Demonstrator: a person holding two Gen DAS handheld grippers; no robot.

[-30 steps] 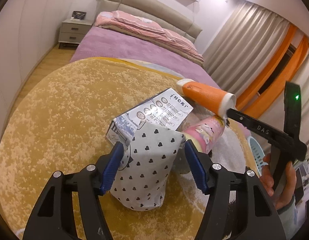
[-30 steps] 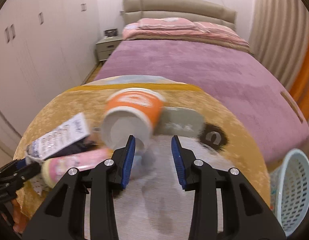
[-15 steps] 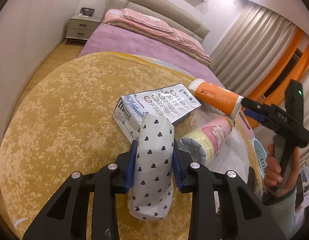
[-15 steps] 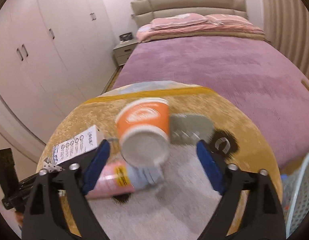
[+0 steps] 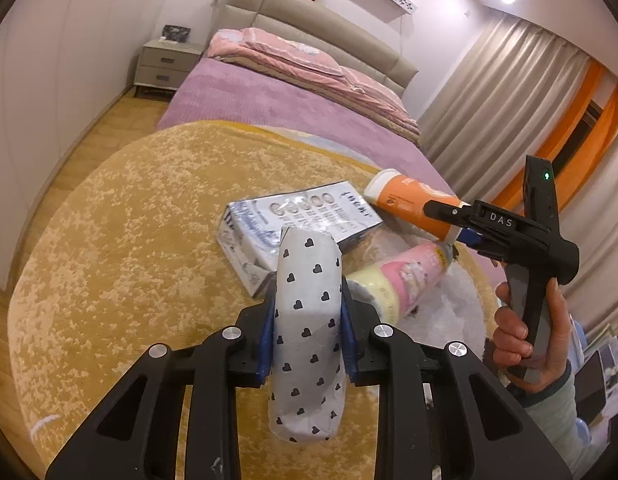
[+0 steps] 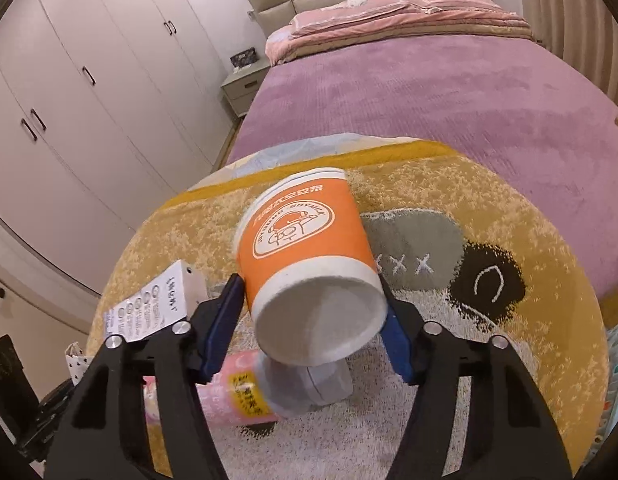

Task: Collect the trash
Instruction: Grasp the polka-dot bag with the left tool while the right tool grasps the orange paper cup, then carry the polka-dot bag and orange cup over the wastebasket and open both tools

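Both tools are loaded: the left tool [image 5: 307, 336] is closed tight on a heart-printed paper bag [image 5: 307, 320], low in the frame's centre, and the right tool [image 6: 313, 312] is spread wide around an orange cup [image 6: 309, 264], gripped near its base with the bottom toward the camera. A box [image 5: 297, 220] and a pink tube [image 5: 405, 280] are left on the yellow rug [image 5: 129, 240]. The cup could be crushed or slip if squeezed unevenly; the soft bag could slide out.

Both wrist views look down, close, sharing the yellow rug [image 5: 109, 248] and bed [image 6: 409, 92]
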